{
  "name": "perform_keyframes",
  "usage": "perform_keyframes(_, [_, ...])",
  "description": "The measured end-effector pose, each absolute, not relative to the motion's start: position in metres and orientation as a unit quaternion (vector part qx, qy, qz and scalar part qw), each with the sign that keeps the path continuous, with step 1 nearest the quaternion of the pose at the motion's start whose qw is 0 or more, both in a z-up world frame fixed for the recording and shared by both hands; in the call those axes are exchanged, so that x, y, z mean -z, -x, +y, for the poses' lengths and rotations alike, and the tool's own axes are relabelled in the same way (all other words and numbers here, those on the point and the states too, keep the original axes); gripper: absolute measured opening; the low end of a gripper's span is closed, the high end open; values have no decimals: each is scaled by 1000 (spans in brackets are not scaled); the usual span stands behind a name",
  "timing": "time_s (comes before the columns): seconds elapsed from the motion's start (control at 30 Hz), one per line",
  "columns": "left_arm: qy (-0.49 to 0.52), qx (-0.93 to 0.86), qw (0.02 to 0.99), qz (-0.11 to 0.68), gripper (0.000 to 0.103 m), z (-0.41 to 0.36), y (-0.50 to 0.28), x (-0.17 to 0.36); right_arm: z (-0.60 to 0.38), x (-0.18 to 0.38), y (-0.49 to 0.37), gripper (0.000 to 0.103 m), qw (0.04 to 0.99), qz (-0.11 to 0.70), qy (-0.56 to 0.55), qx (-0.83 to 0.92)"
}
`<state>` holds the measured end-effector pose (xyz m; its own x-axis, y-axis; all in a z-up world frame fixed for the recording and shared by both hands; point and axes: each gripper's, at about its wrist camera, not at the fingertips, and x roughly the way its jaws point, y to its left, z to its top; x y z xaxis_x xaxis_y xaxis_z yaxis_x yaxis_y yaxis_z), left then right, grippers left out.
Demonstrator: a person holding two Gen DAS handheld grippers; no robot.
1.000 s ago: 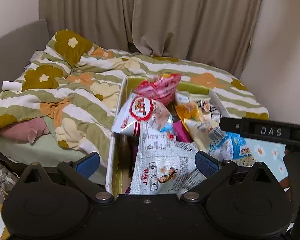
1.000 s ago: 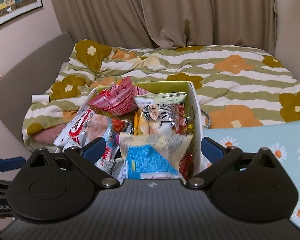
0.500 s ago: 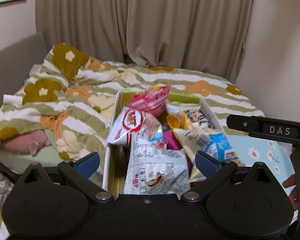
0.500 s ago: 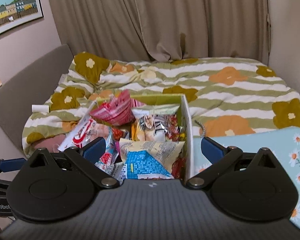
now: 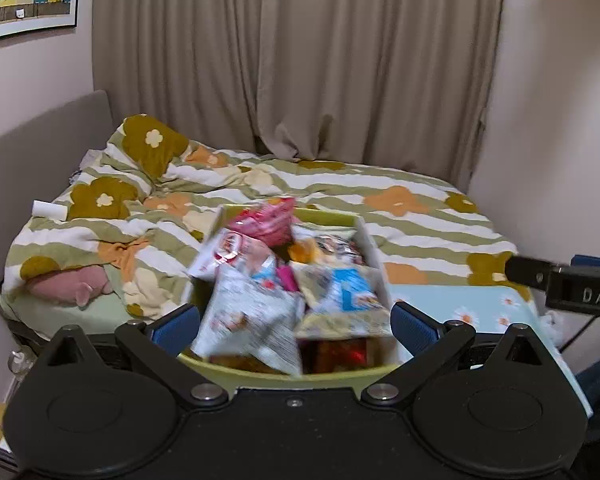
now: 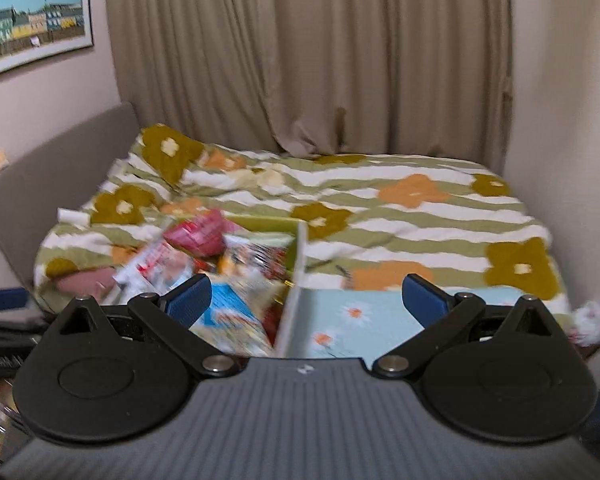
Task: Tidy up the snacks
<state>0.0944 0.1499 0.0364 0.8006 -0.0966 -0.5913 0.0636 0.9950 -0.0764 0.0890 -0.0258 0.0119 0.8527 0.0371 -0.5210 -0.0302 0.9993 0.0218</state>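
A green-and-white box (image 5: 374,258) stands on the bed, piled with snack bags. On top lie a pink bag (image 5: 266,220), a red-and-white bag (image 5: 230,252), a white printed bag (image 5: 248,320) and a blue-and-yellow bag (image 5: 350,300). My left gripper (image 5: 294,322) is open, level with the box's near end, nothing between its fingers. The same box (image 6: 298,252) shows in the right wrist view, with the pink bag (image 6: 198,232) and blue bag (image 6: 230,314) blurred. My right gripper (image 6: 306,300) is open, empty, astride the box's right wall.
A striped flowered duvet (image 5: 400,208) covers the bed, with a pink plush toy (image 5: 72,284) at its left edge. A light-blue daisy cloth (image 6: 364,320) lies right of the box. Curtains (image 5: 300,60) hang behind. The right gripper's body (image 5: 572,286) crosses the left view's right side.
Both grippers have pulled back and risen, so the box looks smaller and farther off. The right view has swung right. Both stay open.
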Motion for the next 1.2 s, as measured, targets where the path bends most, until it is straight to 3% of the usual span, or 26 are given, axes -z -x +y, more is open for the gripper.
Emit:
perform_keyframes(0.57, [-19,42,949,312,103,94,-19,-19,-91,20,1,103,947,318,-12,35])
perform_keyframes(1.2, [-20,54,949,311,103,85,-20,-19,-106,25,11,103,945,320,-26,58])
